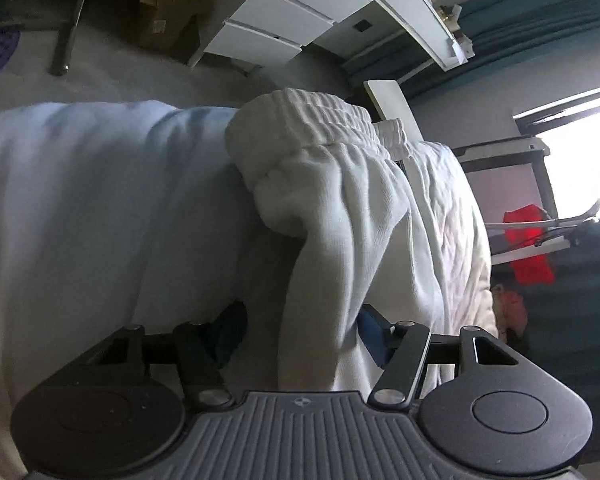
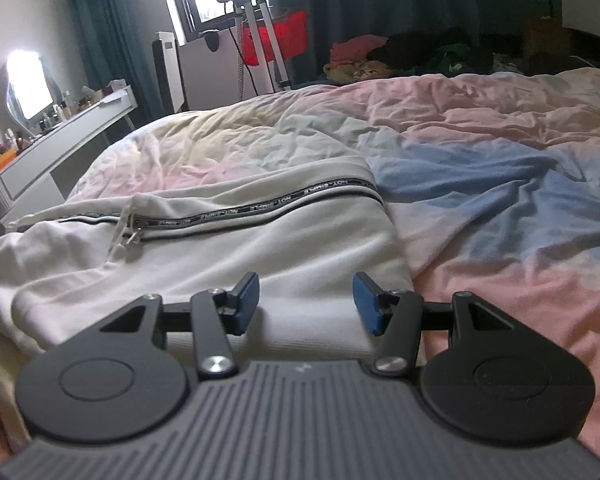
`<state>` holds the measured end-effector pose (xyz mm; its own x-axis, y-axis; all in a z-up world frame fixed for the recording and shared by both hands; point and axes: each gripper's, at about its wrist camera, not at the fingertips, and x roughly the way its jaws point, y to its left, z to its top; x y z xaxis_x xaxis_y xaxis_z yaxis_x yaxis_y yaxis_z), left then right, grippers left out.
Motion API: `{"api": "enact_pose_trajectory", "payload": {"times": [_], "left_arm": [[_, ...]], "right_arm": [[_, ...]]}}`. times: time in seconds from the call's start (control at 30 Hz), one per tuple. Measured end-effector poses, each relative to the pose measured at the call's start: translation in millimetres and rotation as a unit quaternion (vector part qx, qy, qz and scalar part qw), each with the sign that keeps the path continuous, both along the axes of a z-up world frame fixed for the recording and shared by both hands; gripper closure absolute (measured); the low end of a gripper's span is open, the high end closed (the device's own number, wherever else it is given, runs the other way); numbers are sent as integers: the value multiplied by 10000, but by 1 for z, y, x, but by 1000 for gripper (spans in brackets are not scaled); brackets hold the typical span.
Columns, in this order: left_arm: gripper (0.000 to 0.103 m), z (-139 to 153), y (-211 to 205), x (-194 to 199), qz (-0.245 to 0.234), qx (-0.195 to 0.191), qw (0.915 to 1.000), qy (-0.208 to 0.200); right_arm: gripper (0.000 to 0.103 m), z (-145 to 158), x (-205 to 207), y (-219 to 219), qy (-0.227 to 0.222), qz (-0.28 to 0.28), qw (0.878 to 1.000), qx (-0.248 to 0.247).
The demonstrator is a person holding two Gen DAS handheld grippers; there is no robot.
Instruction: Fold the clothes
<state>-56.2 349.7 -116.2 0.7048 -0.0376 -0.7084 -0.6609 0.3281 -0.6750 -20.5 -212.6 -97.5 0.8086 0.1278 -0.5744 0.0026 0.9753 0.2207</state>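
White sweatpants (image 2: pixel 228 248) with a black lettered side stripe (image 2: pixel 260 210) lie partly folded on the bed. My right gripper (image 2: pixel 306 304) is open and empty, hovering just above the near folded edge. In the left wrist view the pants' elastic waistband (image 1: pixel 312 120) and bunched fabric (image 1: pixel 340 240) fill the frame. My left gripper (image 1: pixel 300 332) has the fabric running between its blue pads (image 1: pixel 374 330); the pads stand apart, and the cloth hides whether they press on it.
The bed has a rumpled pink, blue and cream duvet (image 2: pixel 480 168). A pile of clothes (image 2: pixel 400 56) lies at its far side. A white dressing table with a mirror (image 2: pixel 32 92) stands to the left, and a white drawer unit (image 1: pixel 284 24) beyond the bed.
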Motion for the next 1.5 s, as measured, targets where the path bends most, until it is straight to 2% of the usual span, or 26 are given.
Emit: {"api": "enact_pose_trajectory", "payload": {"times": [0.1, 0.23, 0.37, 0.5, 0.53, 0.6, 0.63, 0.93, 1.03, 1.13, 1.2, 1.37, 1.47, 1.5], "left_arm": [[36, 0, -1, -8, -124, -179, 9998, 13], [31, -3, 4, -25, 7, -474, 9989, -22], [29, -5, 5, -26, 0, -521, 9986, 20], [20, -6, 8, -26, -46, -555, 9984, -2], [20, -7, 8, -26, -58, -564, 9984, -8], [18, -7, 9, -27, -83, -577, 9983, -17], [17, -7, 9, -26, -114, -549, 9984, -13], [16, -12, 9, -25, -166, -509, 9985, -140], [17, -19, 11, -18, -226, -382, 9990, 45], [14, -18, 13, -20, -69, -342, 9994, -51], [15, -16, 12, -17, -80, -169, 9998, -38], [23, -7, 14, -15, 123, 484, 9986, -150], [24, -5, 19, -6, 245, 892, 9954, -260], [28, -4, 20, -2, 283, 1018, 9940, -293]], "right_arm": [[48, -2, 1, 0, 38, -22, 10000, -20], [48, -3, 2, 1, 42, -9, 10000, -76], [48, -4, 2, 3, 39, -27, 9999, -134], [47, -3, 2, 1, -30, -118, 9999, -64], [35, -1, 2, 1, -96, -148, 9998, -40], [18, 2, 1, 0, -228, -206, 9995, 9], [15, 3, 1, -1, -260, -215, 9994, 42], [15, 5, 1, -8, -199, -254, 9990, 320], [15, 3, 2, -8, -102, -288, 9990, 340], [15, 2, 2, -6, -91, -255, 9992, 295], [15, 1, 2, -4, -83, -234, 9993, 266], [15, -1, 2, 0, -63, -179, 9996, 193], [15, -3, 3, 2, -46, -119, 9998, 155], [15, -4, 4, 3, -33, -60, 9999, 152]]}}
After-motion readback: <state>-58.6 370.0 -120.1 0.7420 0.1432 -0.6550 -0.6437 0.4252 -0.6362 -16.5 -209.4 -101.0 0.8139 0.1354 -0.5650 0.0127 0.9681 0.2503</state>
